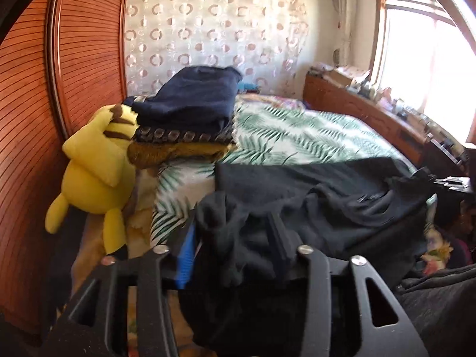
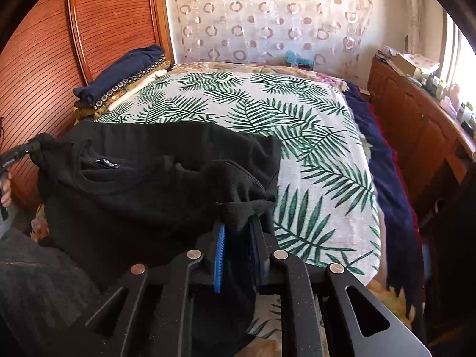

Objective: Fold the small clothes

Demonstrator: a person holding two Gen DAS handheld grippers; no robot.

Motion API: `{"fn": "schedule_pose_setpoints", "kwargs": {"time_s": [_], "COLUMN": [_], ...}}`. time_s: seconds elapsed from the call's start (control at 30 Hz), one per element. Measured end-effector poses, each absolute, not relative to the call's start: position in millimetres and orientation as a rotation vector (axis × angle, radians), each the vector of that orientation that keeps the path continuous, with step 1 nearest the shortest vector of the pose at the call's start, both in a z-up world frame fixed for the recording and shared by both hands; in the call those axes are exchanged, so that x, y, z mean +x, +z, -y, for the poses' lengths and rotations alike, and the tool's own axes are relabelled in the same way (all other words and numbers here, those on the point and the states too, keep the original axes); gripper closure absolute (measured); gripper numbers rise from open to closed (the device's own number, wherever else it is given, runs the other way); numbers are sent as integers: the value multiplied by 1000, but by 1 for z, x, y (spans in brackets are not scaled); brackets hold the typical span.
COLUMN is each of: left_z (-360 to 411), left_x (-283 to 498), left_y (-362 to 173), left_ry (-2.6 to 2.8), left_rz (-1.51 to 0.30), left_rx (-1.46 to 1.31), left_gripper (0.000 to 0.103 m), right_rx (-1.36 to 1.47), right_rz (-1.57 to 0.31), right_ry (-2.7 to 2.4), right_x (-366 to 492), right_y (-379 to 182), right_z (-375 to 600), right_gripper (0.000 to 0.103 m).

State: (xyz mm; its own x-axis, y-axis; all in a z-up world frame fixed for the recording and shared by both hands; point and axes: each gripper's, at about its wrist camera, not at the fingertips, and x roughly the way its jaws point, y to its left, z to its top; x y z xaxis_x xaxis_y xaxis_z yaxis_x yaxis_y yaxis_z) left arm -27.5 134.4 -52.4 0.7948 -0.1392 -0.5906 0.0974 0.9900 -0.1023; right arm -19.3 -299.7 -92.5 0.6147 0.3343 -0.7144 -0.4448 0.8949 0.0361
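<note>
Black cloth (image 1: 238, 238) bunches over the left gripper (image 1: 235, 250), hiding its right pad. Clutter on the sideboard (image 1: 386, 101), upper right, is too blurred to identify.

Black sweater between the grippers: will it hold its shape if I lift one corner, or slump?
Likely slump: the black sweater already sags and bunches. Its thick, fuzzy knit probably grips the pads rather than slipping. It should drag on the leaf-print sheet, not slide.

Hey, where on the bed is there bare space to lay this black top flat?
The leaf-print cover is bare from the black top back to the circle-patterned curtain and right to the dark blue blanket. It is crowded far left: the folded pile and the yellow plush.
</note>
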Motion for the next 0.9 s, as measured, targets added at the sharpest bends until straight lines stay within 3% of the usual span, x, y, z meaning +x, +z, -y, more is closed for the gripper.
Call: {"fn": "schedule_pose_setpoints", "kwargs": {"time_s": [0.07, 0.1, 0.23, 0.4, 0.53, 0.7, 0.9], "left_z": [-133, -132, -126, -123, -126, -128, -130], "left_x": [-26, -24, -7, 30, 51, 68, 79], "left_y": [-43, -39, -30, -30, -29, -29, -34], "left_ry": [-128, -133, -130, -118, -121, -112, -101], "left_rz": [-619, -607, -601, -639, -661, -681, -707], "left_rx": [-63, -57, -21, -4, -30, -29, -13], "left_gripper": [24, 23, 23, 23, 23, 23, 23], "right_rx": [-154, -150, -139, -156, -154, -164, -192], "right_rz": [-768, -748, -685, -646, -641, -656, -713], "right_ry": [441, 434, 420, 392, 408, 430, 420], "right_x": [-18, -18, -19, -3, 15, 42, 66], "right_y": [-86, -81, -64, -56, -62, -76, -90], "right_z": [302, 304, 313, 309, 299, 286, 281], "right_gripper": [77, 73, 53, 52, 38, 30, 29]}}
